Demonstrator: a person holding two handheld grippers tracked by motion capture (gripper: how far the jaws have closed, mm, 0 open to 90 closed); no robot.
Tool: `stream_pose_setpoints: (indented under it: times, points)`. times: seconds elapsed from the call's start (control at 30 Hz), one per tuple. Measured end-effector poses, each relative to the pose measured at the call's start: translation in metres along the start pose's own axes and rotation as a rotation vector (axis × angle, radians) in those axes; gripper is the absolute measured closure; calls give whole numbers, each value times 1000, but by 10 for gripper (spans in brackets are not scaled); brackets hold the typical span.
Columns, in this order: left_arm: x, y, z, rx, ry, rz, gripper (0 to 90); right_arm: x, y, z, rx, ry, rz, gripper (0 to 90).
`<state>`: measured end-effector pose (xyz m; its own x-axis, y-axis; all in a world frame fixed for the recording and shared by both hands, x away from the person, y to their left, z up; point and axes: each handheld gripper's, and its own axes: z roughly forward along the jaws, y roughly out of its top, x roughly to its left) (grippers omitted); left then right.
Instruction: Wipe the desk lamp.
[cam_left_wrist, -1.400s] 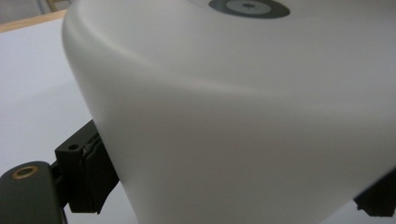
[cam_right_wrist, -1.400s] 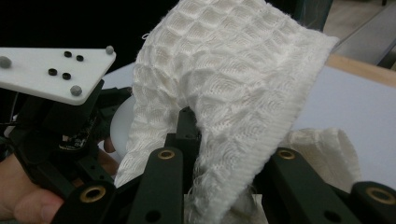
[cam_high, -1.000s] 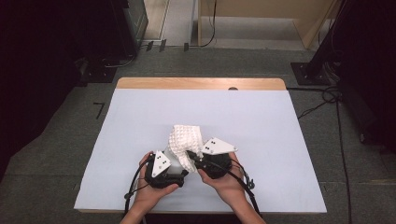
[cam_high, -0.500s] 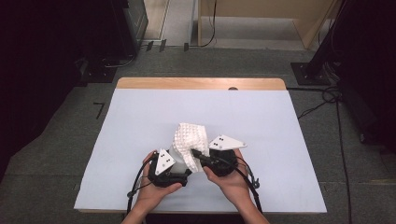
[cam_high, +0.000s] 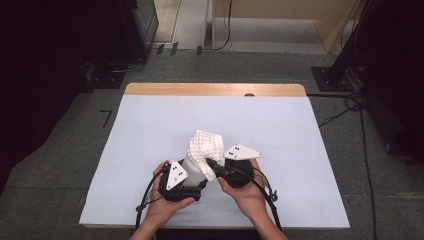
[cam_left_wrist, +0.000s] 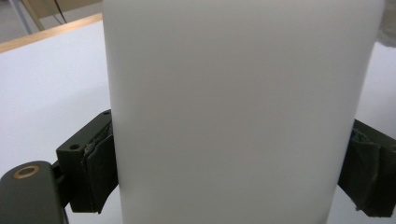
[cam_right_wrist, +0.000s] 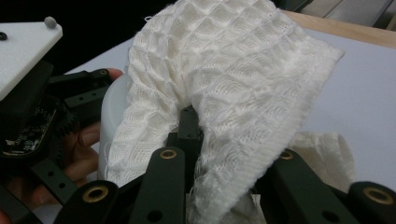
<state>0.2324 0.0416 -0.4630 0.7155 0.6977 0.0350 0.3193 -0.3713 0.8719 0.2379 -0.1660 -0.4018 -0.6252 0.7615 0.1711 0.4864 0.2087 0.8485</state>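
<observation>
Gripping the white bottle (cam_left_wrist: 243, 107) in my left claw (cam_high: 192, 187), my right claw (cam_high: 216, 167), clamped on the waffle cloth (cam_high: 206, 145), has dragged it toward 2 o'clock, wiping onward.

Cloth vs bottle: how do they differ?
The cloth is waffle-textured and limp, draped over the bottle; the bottle is smooth, rigid and upright. The right tool pinches the cloth; the left tool clamps the bottle's sides. Both are white.
</observation>
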Motion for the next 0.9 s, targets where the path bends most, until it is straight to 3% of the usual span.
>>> stream_pose_setpoints:
  times: [0.13, 0.27, 0.33, 0.4, 0.5, 0.57, 0.67, 0.73, 0.8, 0.9]
  points:
    - [0, 2, 2, 9, -2, 4, 82, -5, 2, 1, 6, 10, 15, 759]
    - [-6, 2, 3, 11, 17, 38, 84, 1, 7, 0, -8, 75, 11, 758]
    - [-7, 2, 3, 12, 24, 57, 84, 6, 10, 4, -5, 38, -36, 758]
    - [-6, 2, 2, 16, 19, 55, 84, 0, 9, 11, 3, 8, -47, 758]
    - [-4, 3, 2, 17, 12, 37, 84, -15, 4, 13, 5, 21, 19, 758]
    - [-2, 2, 2, 15, 5, 24, 84, -18, 2, 8, 17, 33, 15, 758]
    - [-1, 2, 2, 9, 3, 15, 84, -14, 1, -2, 7, 97, 14, 757]
    - [-4, 2, 2, 7, 11, 29, 84, -7, 2, -4, -5, 113, -1, 757]
    - [-7, 2, 2, 8, 22, 40, 84, -4, 4, -2, -16, 116, -17, 756]
    - [-7, 2, 2, 10, 21, 50, 84, -12, 2, 3, -12, 97, 6, 755]
